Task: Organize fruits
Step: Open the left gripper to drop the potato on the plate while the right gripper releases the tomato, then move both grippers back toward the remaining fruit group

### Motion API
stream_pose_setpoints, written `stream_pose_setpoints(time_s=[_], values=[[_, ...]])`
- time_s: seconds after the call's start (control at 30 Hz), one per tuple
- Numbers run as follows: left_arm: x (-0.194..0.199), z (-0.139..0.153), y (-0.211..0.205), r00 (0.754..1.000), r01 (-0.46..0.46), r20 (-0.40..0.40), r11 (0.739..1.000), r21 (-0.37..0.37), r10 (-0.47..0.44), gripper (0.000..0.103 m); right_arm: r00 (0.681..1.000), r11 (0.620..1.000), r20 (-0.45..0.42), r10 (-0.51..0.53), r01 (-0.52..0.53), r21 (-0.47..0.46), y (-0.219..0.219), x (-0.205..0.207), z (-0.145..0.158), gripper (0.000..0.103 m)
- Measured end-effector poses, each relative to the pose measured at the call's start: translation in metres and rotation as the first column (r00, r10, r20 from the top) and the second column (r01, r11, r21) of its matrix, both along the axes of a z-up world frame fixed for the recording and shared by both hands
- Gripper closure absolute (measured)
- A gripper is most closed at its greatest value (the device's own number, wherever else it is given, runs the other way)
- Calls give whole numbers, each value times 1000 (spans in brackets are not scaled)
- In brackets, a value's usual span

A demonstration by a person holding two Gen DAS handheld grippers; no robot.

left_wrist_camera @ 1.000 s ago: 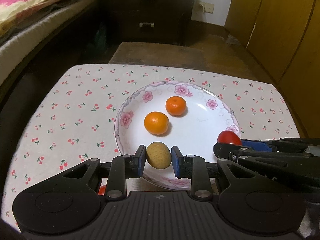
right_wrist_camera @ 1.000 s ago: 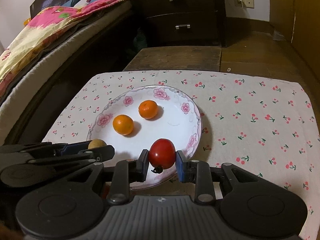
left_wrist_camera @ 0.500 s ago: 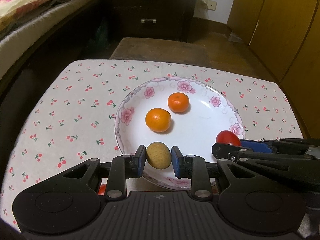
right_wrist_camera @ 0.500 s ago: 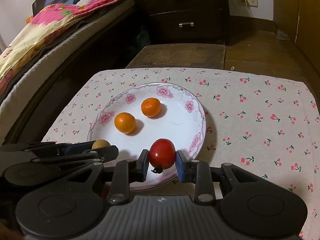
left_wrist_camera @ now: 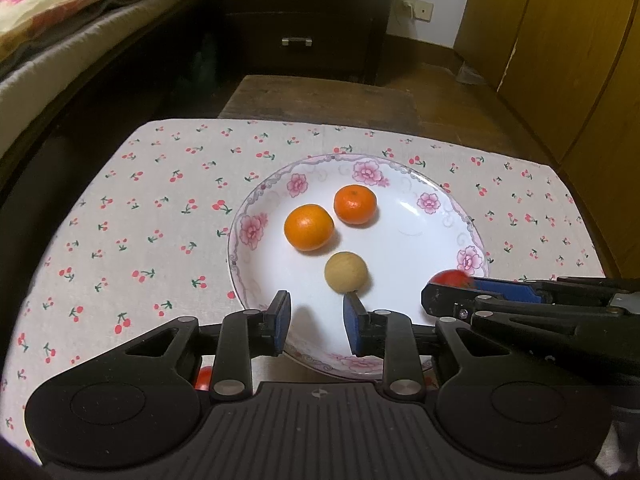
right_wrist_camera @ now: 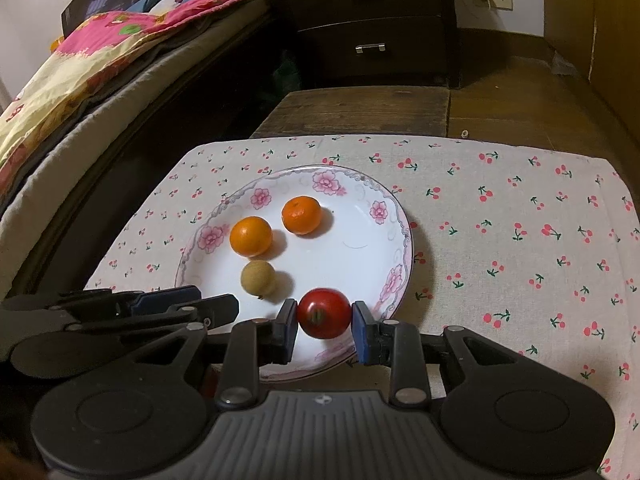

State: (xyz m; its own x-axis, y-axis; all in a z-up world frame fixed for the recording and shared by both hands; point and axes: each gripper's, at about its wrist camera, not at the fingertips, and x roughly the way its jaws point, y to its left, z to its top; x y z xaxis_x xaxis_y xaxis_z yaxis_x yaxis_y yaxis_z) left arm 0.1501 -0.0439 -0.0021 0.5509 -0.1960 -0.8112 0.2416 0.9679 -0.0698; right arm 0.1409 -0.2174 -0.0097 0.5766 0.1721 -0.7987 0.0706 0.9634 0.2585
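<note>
Bed (right_wrist_camera: 80, 80), dark dresser (right_wrist_camera: 372, 20), wooden floor (right_wrist_camera: 520, 92)

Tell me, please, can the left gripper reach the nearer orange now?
Probably yes: the left gripper is open and empty, though the tan fruit crowds the path to the nearer orange.

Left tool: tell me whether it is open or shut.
Open. The left tool's jaws stand apart with nothing between them; the tan fruit lies on the plate just ahead.

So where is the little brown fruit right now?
The little brown fruit lies on the flowered plate, in the left wrist view just beyond the left hand-held gripper, whose jaws stand open. The nearer orange sits close behind it.
</note>
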Motion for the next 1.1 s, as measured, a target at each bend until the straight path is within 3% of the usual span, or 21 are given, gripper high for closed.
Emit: stream_pose_setpoints(time_s=[0.6, 1.1], values=[[-10, 14, 9, 1000, 0, 27, 1000, -11, 0, 66, 999, 1000, 38, -10, 9, 18, 2, -7, 18, 72], [-34, 34, 26, 998, -8, 58, 1000, -21, 9, 63, 999, 1000, 38, 9, -10, 25, 18, -36, 33, 72]])
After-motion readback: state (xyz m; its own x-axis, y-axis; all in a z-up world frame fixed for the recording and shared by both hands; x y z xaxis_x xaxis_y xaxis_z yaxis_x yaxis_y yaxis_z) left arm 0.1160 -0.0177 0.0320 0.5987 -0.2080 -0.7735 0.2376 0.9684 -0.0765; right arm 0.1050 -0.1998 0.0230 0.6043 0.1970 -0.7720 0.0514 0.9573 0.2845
